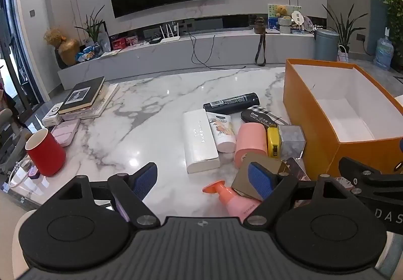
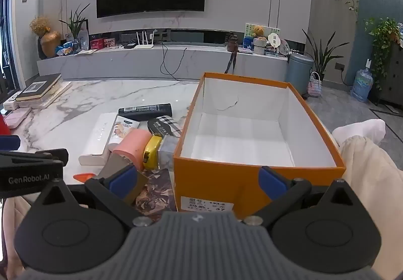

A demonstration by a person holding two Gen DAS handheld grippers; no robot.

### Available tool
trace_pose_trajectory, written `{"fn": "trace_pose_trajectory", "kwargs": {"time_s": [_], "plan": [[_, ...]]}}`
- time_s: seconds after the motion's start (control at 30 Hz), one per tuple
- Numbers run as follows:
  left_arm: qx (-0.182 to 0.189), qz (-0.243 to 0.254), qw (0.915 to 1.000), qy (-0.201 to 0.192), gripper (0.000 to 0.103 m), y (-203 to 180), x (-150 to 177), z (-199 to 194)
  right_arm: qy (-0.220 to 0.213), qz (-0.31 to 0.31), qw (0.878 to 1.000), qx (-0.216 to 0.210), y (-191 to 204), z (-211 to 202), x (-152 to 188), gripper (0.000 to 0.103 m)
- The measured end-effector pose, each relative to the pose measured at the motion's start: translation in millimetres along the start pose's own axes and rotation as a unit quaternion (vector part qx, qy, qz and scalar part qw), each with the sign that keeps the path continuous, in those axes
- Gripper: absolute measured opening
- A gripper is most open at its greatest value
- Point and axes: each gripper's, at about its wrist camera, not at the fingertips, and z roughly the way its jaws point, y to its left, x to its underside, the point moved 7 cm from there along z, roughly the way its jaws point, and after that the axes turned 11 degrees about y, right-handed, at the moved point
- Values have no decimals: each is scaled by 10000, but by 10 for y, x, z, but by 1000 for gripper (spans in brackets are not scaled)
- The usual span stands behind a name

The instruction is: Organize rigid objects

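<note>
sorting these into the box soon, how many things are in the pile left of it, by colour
Pink: 2, the pink cylinder and the pink pump bottle
White: 2, the white box and the white tube
Black: 2, the black bottle and the black plaid case
Yellow: 1, the tape measure
Clear: 1, the clear cube
Brown: 1, the brown box
Total: 9

Even, bright indoor light; ceiling lamps throw glare spots on the glossy marble worktop (image 1: 161,103) near its front edge. Sharp centre, soft shadows, strong fisheye bending at the edges.
</note>
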Motion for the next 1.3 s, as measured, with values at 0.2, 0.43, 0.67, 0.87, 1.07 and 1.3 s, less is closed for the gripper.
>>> {"fn": "trace_pose_trajectory", "kwargs": {"time_s": [0.2,0.43,0.67,0.87,1.07,1.3], "plan": [[76,51,10000,-28,90,-44,-3,-15,0,35,10000,-35,13,-1,11,101],[160,34,9999,19,88,-24,28,20,26,27,10000,-53,-26,1,12,101],[153,67,9999,5,88,-13,18,-8,41,22,10000,-43,13,1,25,101],[139,67,9999,-1,87,-18,13,-19,55,39,10000,-47,13,1,32,101],[133,73,9999,-4,87,-17,15,-25,78,73,9999,-58,3,14,33,101],[136,78,9999,-5,87,-19,16,-22,136,136,9998,-79,-7,26,51,101]]}}
